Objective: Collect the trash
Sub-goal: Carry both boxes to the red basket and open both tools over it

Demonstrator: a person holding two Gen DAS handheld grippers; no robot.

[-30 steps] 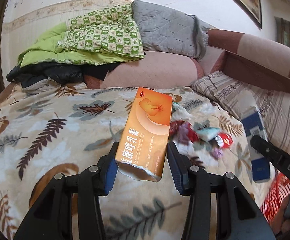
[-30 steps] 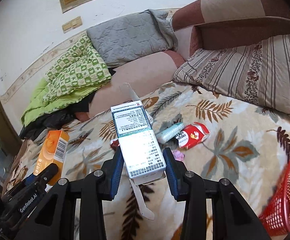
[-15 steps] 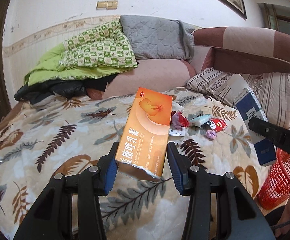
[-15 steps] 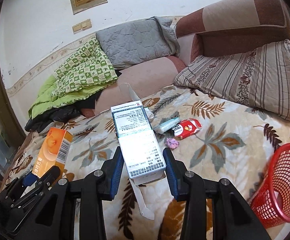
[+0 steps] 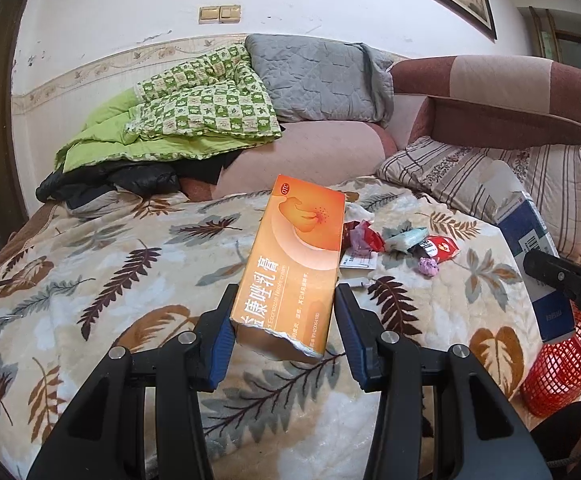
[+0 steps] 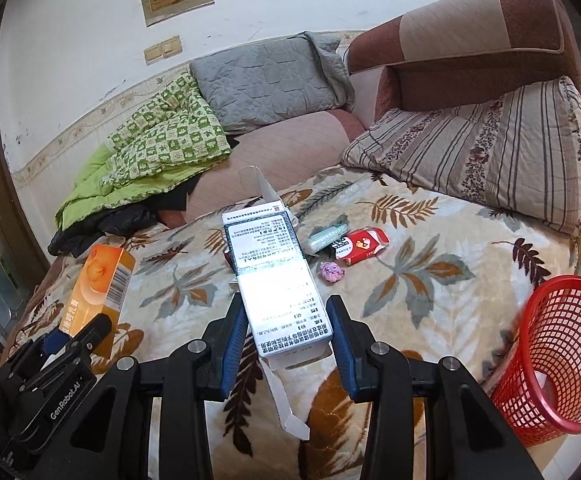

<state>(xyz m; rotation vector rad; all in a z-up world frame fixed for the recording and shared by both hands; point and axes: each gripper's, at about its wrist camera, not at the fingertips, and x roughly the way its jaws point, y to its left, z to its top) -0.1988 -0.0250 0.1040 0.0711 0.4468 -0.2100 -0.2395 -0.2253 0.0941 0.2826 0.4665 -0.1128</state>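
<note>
Trash boxes are clamped lengthwise, orange box (image 5: 296, 268) in left gripper (image 5: 284, 332), white box (image 6: 278, 284) in right gripper (image 6: 288, 336), nearer the red basket (image 6: 558, 356).

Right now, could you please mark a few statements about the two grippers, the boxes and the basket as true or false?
1. The left gripper holds an orange box. True.
2. The right gripper is empty. False: it grips a white and blue box.
3. The red basket sits at the blanket's right edge. True.
4. The red packet is in the basket. False: it lies on the blanket.
</note>
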